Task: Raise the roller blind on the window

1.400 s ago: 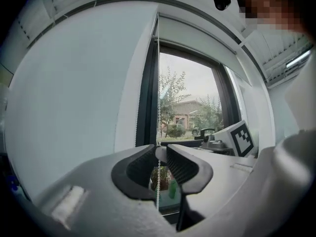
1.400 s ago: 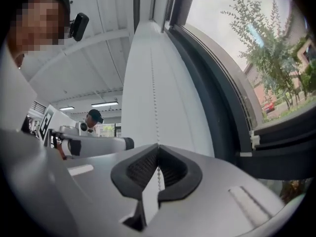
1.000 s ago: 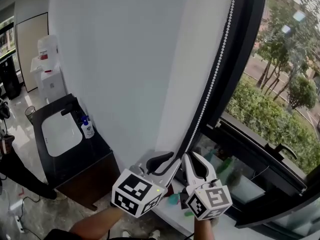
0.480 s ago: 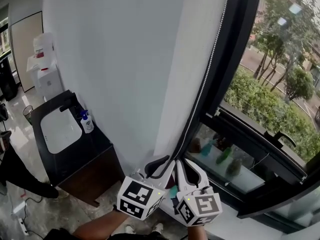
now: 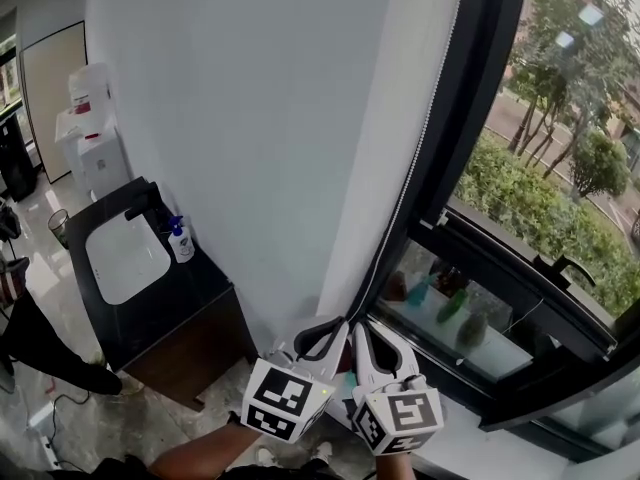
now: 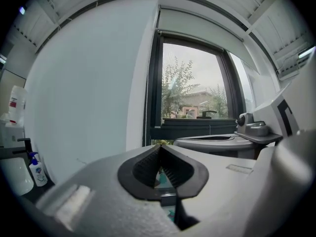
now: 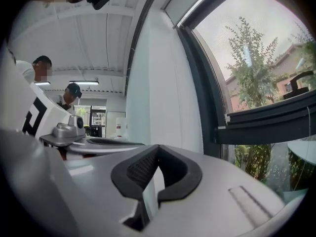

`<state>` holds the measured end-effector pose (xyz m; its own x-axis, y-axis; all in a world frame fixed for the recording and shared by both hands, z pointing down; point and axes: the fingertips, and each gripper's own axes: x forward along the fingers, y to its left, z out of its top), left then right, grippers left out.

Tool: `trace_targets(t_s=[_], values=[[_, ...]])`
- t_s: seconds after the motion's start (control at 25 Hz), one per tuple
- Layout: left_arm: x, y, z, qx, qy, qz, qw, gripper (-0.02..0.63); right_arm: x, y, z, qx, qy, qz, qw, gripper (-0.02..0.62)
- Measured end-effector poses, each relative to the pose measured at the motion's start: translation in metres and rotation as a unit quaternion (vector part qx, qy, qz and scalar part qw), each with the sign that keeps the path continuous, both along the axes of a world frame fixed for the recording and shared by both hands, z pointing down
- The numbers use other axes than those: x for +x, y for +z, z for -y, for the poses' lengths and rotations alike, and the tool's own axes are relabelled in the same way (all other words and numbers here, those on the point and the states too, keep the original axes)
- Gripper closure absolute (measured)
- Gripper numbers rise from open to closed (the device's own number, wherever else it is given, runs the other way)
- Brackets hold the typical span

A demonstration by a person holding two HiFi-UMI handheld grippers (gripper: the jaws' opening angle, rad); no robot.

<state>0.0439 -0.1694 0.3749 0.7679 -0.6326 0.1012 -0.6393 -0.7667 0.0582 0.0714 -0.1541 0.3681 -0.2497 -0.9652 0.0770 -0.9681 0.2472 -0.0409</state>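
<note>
Two grippers shut beside the blind's chain

Left gripper [image 5: 338,328] and right gripper [image 5: 368,333] sit side by side, low against the dark window frame [image 5: 470,118], where the bead chain [image 6: 146,117] hangs down. Both have just been closing, and their fingertips now press together. No view shows whether they pinch the chain. The roller blind [image 6: 195,24] covers only the frame's top.

**Operator:** What colours should I read at the window?

**Manual:** You see a black frame [image 5: 470,118], a white bead chain [image 5: 421,158] against it, and green shrubs [image 5: 540,218] outside.

**Operator:** And the tools?

**Manual:** Your left tongs [image 6: 159,147] and right tongs [image 7: 157,148] have pale grey shells and black ribbed pads. Each marker cube [image 5: 283,400] shows black-and-white squares. The desk [image 5: 190,298] is black, its basin [image 5: 125,258] white.
</note>
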Motion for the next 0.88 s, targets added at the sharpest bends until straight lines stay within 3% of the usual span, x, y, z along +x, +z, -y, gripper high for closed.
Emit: trace_targets(t_s=[0.88], values=[[-0.0046, -0.0066, -0.001, 0.0, -0.005, -0.005, 1.0, 0.604, -0.0015, -0.0013, 0.0005, 0.0, 0.0, 0.006, 1.0, 0.589]])
